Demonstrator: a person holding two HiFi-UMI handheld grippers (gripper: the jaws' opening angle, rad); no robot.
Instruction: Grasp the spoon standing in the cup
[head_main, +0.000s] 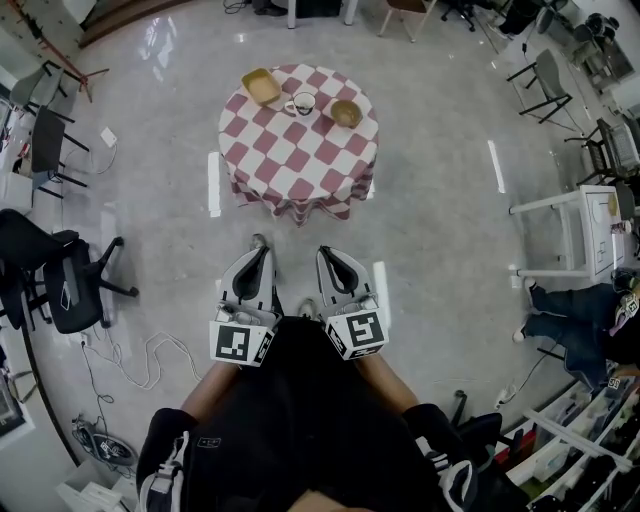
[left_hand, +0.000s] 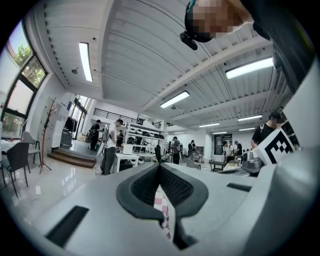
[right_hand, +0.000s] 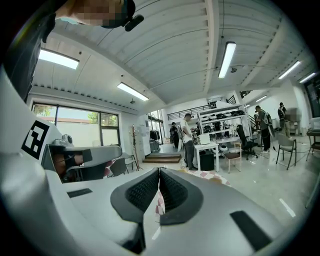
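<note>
A round table with a red and white checked cloth (head_main: 300, 165) stands ahead on the floor in the head view. On its far side sits a white cup (head_main: 302, 103) with a spoon standing in it. My left gripper (head_main: 258, 246) and right gripper (head_main: 326, 252) are held close to my body, well short of the table, both pointing toward it. Each has its jaws shut with nothing between them. In the left gripper view (left_hand: 160, 166) and the right gripper view (right_hand: 159, 171) the pads meet, and only a sliver of checked cloth (left_hand: 162, 202) shows below.
A square wooden bowl (head_main: 262, 86) and a round wooden bowl (head_main: 346, 113) flank the cup. A black office chair (head_main: 62, 282) and cables (head_main: 150, 355) lie on the left. A white cart (head_main: 585, 235) and a seated person (head_main: 590, 315) are on the right. People stand far off in the hall.
</note>
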